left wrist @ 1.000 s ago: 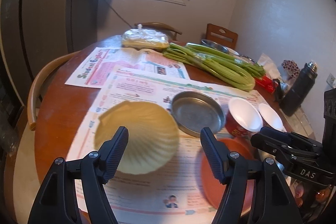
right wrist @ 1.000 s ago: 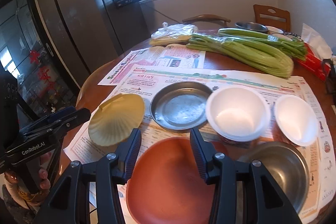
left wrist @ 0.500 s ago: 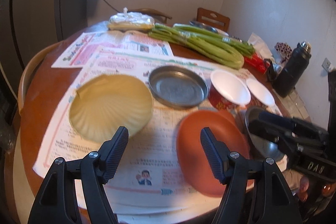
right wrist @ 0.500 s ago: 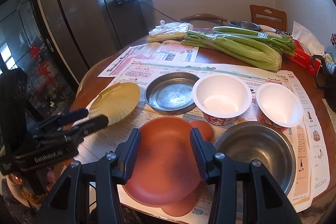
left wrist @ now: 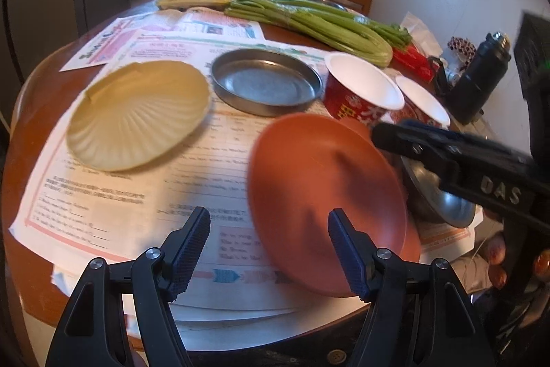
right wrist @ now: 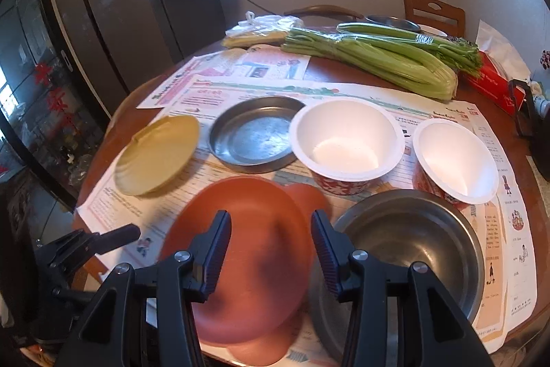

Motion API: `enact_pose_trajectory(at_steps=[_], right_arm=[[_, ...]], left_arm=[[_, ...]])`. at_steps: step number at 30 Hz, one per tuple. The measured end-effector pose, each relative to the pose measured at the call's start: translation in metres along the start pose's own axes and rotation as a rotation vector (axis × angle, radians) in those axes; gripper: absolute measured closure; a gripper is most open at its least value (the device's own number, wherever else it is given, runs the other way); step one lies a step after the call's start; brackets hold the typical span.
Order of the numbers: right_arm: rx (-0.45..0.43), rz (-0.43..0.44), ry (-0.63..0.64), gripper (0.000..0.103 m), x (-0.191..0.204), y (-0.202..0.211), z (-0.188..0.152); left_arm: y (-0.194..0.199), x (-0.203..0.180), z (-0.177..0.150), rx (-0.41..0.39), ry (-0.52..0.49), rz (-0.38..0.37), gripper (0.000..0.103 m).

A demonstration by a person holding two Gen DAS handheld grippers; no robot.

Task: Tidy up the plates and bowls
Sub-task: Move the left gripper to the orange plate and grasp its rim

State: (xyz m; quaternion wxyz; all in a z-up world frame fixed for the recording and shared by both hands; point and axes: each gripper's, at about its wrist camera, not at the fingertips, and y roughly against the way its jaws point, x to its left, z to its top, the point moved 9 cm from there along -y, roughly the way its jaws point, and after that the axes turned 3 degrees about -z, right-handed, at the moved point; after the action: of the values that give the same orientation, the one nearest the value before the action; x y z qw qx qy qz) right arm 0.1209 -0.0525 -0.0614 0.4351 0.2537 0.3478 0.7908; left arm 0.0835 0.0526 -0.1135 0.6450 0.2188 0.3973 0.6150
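Table [left wrist: 20,160], round, brown polished wood, largely covered by overlapping printed newspaper sheets [left wrist: 144,195]; a bare wood rim shows at left and far right. The headlines are too blurred to read.

Celery bunch [right wrist: 388,64], long, green, ribbed and banded in clear film, lying across the far right of the table.

Plate, orange-brown, matt, round with small lobes on its rim [right wrist: 247,229], at the near edge, centre; its edges are blurred.

Bowl, brushed stainless steel, deep and round [right wrist: 412,243], just right of the orange plate at the near right edge.

Plate, cream plastic, scallop-shell shape with radial ribs [left wrist: 137,112], left of centre, apart from the others.

Dish, grey metal, shallow and straight-walled [left wrist: 264,85], centre, just beyond the orange plate.

Cups, two, red-patterned paper with white inside: larger [right wrist: 343,140] right of the metal dish, smaller [right wrist: 453,157] further right, beyond the steel bowl.

Flask, black, cylindrical [left wrist: 481,81], far right edge.

Left gripper [left wrist: 268,246], black frame with blue ribbed pads, jaws released and wide, empty, over the near newspaper; its right finger overlaps the orange plate's near rim in view. Open paper lies to the left of it.

Right gripper [right wrist: 268,250], same build, marked "DAS" on the side, jaws apart, narrower than the left's, nothing clasped, above the orange plate beside the steel bowl.
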Motion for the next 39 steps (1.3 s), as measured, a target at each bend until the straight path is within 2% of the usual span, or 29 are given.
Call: enact_pose_trajectory(at_steps=[9,17,20,26,32,35,39], right_arm=[[0.046,-0.062,0.071,0.055,-0.004,-0.029,0.005],[0.078,-0.077,0.099,0.055,-0.002,-0.048,0.005],[0.091,-0.05,0.093,0.055,0.001,-0.05,0.003],[0.088,-0.038,0.077,0.055,0.001,-0.045,0.004],[0.098,-0.104,0.116,0.055,-0.001,-0.05,0.005],[0.098,-0.1,0.134,0.055,0.005,-0.05,0.004],[0.102,-0.043,0.122,0.055,0.015,-0.048,0.003]], left_arm=[[-0.017,-0.002,-0.006,0.02,0.001,0.045,0.03],[-0.024,-0.007,-0.006,0.021,-0.02,0.061,0.031],[-0.025,-0.006,-0.005,0.016,-0.028,0.08,0.032],[-0.025,0.002,-0.003,0.007,-0.042,0.127,0.035],[-0.025,0.024,0.005,-0.01,-0.006,0.164,0.036],[-0.025,0.036,0.011,-0.021,0.027,0.163,0.036],[-0.026,0.046,0.017,-0.024,0.051,0.153,0.035]])
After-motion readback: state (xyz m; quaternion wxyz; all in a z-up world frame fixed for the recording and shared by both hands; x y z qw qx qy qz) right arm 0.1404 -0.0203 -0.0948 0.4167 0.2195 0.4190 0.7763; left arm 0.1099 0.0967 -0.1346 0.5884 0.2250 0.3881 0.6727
